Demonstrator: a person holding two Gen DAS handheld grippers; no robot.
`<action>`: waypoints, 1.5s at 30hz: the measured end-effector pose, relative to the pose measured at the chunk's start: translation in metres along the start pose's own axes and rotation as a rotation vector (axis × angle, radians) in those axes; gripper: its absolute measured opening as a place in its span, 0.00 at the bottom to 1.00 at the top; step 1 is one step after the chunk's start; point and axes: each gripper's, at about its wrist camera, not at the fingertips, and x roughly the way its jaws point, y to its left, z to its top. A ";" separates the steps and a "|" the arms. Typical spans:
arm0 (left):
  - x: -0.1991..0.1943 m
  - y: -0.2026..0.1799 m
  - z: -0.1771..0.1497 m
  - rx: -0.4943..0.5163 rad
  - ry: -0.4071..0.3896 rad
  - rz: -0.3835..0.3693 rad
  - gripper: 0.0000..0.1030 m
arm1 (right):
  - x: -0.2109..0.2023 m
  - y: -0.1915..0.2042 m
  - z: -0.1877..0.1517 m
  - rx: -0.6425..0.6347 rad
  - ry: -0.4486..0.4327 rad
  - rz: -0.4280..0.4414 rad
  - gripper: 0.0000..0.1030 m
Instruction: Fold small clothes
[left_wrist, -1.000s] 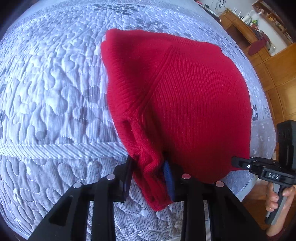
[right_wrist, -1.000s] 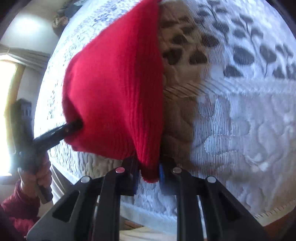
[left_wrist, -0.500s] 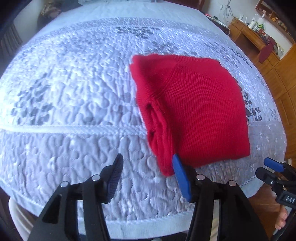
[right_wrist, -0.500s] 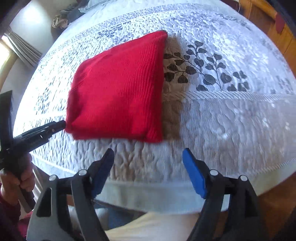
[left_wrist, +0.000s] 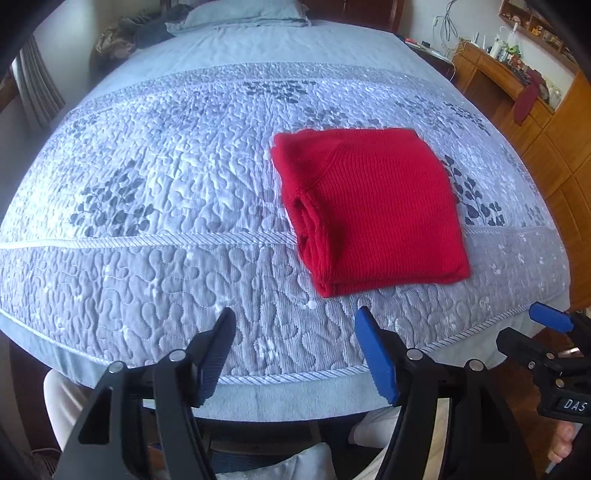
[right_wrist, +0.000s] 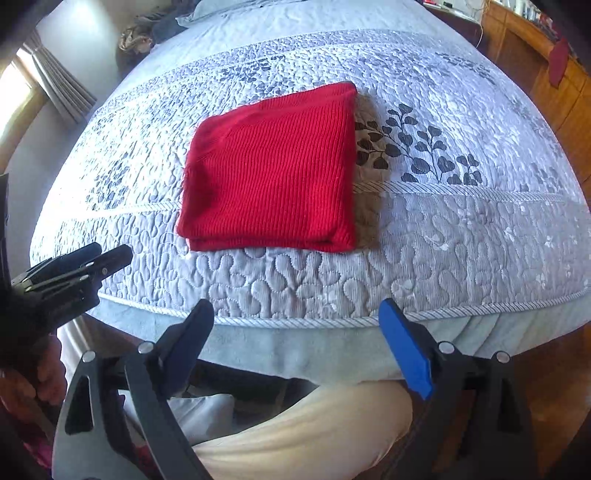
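Note:
A red knitted garment (left_wrist: 373, 210) (right_wrist: 273, 170) lies folded into a neat rectangle on the quilted bedspread (left_wrist: 147, 192), near the bed's front edge. My left gripper (left_wrist: 295, 325) hangs above the bed's front edge, below the garment in the left wrist view; its jaws are opening and nothing is between them. My right gripper (right_wrist: 295, 314) hovers over the bed's front edge, its jaws opening wide with nothing between them. In the right wrist view the left gripper (right_wrist: 110, 256) shows at the left, clear of the cloth. The right gripper (left_wrist: 532, 328) shows low at the right edge of the left wrist view.
The bedspread (right_wrist: 461, 229) is grey-white with dark leaf prints. Pillows (left_wrist: 240, 14) lie at the head of the bed. Wooden cabinets (left_wrist: 546, 122) with a cluttered shelf stand to the right. A curtain (right_wrist: 62, 88) hangs at the left. The person's legs (right_wrist: 314, 435) show below the grippers.
Both grippers have let go of the red garment's near corners and opened. The garment now lies flat on the bed. Both grippers have risen and pulled back toward the bed's front edge.

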 end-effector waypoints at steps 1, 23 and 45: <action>-0.003 -0.002 -0.001 0.007 -0.008 0.002 0.66 | -0.002 0.001 -0.001 -0.002 -0.003 0.001 0.88; -0.024 -0.013 -0.005 0.044 -0.068 0.034 0.71 | -0.008 -0.003 0.002 0.017 -0.030 -0.012 0.88; -0.025 -0.016 -0.006 0.073 -0.082 0.047 0.71 | -0.008 -0.003 0.005 0.015 -0.039 -0.003 0.89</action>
